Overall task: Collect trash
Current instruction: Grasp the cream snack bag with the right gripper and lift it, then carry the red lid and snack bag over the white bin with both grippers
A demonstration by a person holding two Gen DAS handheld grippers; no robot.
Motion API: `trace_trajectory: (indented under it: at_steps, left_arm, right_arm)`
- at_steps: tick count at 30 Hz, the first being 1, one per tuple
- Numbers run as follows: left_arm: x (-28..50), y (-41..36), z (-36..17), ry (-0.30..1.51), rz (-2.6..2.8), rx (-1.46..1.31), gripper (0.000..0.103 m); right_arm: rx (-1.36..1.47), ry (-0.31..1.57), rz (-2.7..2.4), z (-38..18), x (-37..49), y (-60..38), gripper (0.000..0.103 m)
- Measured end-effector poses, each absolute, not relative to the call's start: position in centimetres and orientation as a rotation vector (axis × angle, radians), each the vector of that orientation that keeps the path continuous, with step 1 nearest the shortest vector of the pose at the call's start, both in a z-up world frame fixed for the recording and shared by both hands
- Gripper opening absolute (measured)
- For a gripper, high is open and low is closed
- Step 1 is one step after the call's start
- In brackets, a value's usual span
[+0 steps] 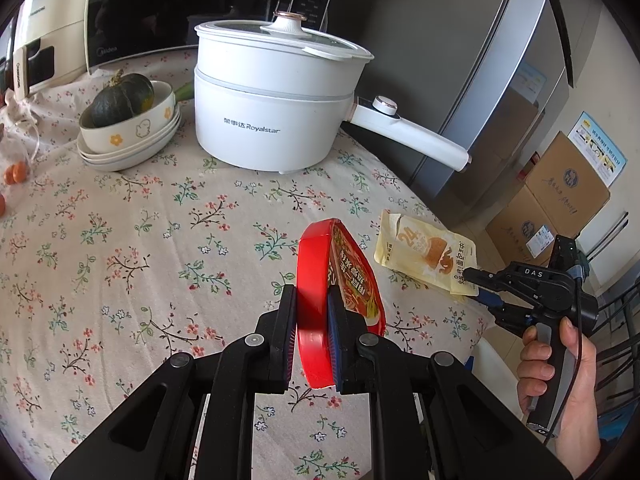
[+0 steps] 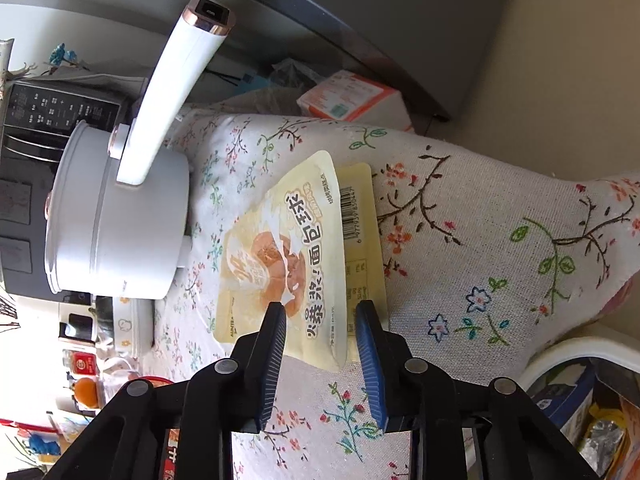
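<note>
A red round food lid [image 1: 316, 280] with a printed face stands on edge above the flowered tablecloth, and my left gripper [image 1: 312, 300] is shut on its rim. To its right a pale yellow bread wrapper [image 1: 424, 252] lies flat near the table's edge. My right gripper [image 1: 476, 284], held by a hand, reaches the wrapper from the right. In the right wrist view the wrapper [image 2: 288, 240] has its near end between the fingers of that gripper [image 2: 322, 316], which stand open on either side of it without pressing on it.
A white electric pot [image 1: 272, 96] with a long handle [image 1: 412, 136] stands behind the wrapper. Stacked bowls holding a green pumpkin [image 1: 128, 120] sit at the back left. A fridge [image 1: 500, 100] and cardboard boxes [image 1: 560, 192] are beyond the edge. A white-rimmed bin [image 2: 580, 356] sits below the table.
</note>
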State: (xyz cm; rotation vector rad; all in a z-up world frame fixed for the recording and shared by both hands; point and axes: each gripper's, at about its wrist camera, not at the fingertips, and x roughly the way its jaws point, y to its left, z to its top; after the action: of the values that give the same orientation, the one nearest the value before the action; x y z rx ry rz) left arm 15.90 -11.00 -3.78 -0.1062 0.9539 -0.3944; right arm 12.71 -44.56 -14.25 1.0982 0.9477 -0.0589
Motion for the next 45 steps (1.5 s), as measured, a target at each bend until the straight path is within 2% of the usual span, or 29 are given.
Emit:
trace_trajectory:
  at_steps: [1, 3, 12, 27, 39, 45]
  left_arm:
    - [15.9, -11.0, -3.8, 0.953, -0.394, -0.105, 0.015]
    - [15.9, -11.0, -3.9, 0.954, -0.393, -0.102, 0.015]
    - [16.0, -11.2, -4.0, 0.956, -0.394, -0.099, 0.015]
    - [14.6, -11.5, -1.2, 0.903, -0.467, -0.163, 0.015]
    - [10.2, -17.4, 0.9, 0.829, -0.553, -0.044, 0.015]
    - [7.0, -20.5, 0.8, 0.82, -0.619, 0.024, 0.015]
  right_arm:
    - [1.085, 0.956, -0.063, -14.2, 12.9, -44.5, 0.026]
    - [1.081, 0.969, -0.068, -14.4, 13.0, -44.4, 0.014]
    - [1.052, 0.931, -0.026, -12.6, 13.2, -43.6, 0.001]
    - [0.739, 0.813, 0.015, -2.5, 9.7, -40.2, 0.0]
    - [0.526, 0.777, -0.051, 1.6, 2.1, -39.4, 0.0]
    - [0.535, 0.767, -0.099, 2.2, -0.9, -41.1, 0.0]
